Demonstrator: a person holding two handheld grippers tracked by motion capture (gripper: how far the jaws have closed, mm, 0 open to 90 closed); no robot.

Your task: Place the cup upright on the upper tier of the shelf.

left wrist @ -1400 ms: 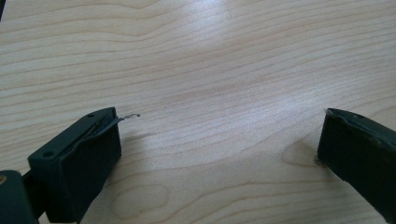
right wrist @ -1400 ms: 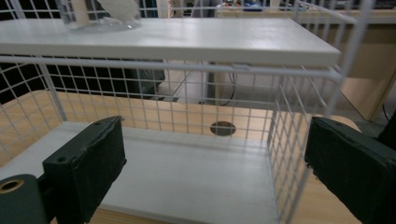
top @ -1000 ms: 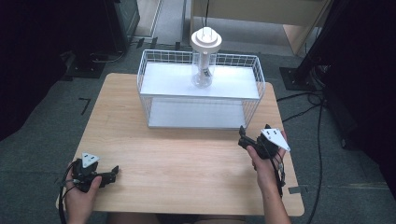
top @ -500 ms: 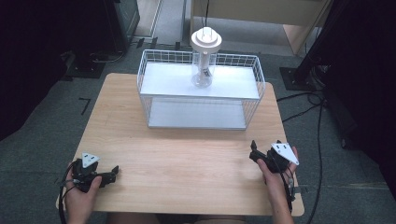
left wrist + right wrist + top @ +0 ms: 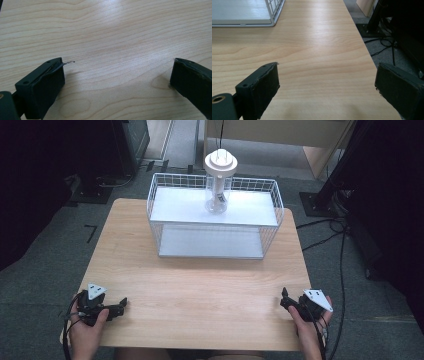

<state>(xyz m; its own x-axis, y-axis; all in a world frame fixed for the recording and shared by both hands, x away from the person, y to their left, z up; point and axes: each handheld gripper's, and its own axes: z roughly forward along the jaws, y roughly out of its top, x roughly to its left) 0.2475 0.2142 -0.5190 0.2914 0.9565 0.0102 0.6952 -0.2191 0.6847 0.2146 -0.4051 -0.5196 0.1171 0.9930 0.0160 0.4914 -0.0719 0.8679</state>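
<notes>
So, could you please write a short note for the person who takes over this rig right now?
Left claw: open, holding nothing, resting low at the near left corner of the table.
Right claw: open, holding nothing, at the near right edge of the table.
Things: the white wire rack stands at the far middle of the table. A clear bottle with a wide white cap stands upright on its upper shelf.
Done: the bottle is already on the rack, and both claws are well away from it.
Left: nothing is in hand; what comes next cannot be told, so check before you move.
</notes>
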